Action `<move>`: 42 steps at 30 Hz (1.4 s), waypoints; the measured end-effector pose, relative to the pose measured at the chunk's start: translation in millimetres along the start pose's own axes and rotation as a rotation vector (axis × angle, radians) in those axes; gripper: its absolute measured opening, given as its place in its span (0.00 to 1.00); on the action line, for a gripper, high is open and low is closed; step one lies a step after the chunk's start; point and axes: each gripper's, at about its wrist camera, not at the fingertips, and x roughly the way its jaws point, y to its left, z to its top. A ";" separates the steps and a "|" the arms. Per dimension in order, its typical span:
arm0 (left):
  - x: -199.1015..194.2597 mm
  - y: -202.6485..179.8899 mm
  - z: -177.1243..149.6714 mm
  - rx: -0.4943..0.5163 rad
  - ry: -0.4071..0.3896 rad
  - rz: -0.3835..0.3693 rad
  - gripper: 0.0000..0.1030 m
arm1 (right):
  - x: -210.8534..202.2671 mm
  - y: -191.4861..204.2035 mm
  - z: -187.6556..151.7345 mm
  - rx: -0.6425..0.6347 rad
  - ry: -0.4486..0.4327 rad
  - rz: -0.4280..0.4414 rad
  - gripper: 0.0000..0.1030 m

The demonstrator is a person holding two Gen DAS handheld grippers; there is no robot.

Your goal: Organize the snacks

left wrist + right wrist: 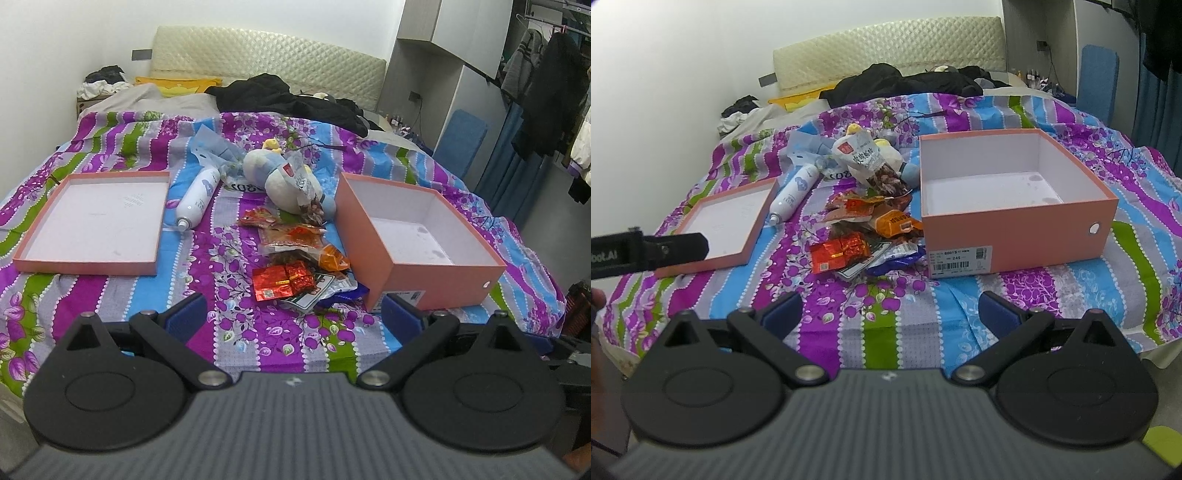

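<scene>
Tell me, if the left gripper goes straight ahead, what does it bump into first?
Probably the red foil snack packet at the near edge of the snack pile. The left gripper is open and holds nothing, with only bedspread before it. Depth is hard to judge here.

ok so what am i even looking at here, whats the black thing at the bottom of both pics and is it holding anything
Each picture comes from a camera mounted on a hand-held claw, looking forward along its two blue-tipped fingers. A person carries one in each hand. The left claw and right claw are both open and hold nothing. Ahead is a bed with a flowery striped bedspread. On it lie a pile of snack packets, an open pink box, its lid, a white spray bottle and a plush toy. The black bar at the left edge of the right view looks like part of the left claw.
</scene>
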 end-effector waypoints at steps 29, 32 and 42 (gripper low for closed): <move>58.4 11.6 8.1 0.032 0.069 -0.034 0.99 | 46.8 -12.0 -3.5 0.053 0.035 -0.041 1.00; 75.2 17.6 8.3 0.015 0.092 -0.039 0.99 | 60.9 -15.1 -3.9 0.078 0.048 -0.028 0.95; 164.6 41.5 13.1 -0.052 0.149 -0.120 0.97 | 139.8 -30.1 -8.7 0.238 0.103 0.031 0.58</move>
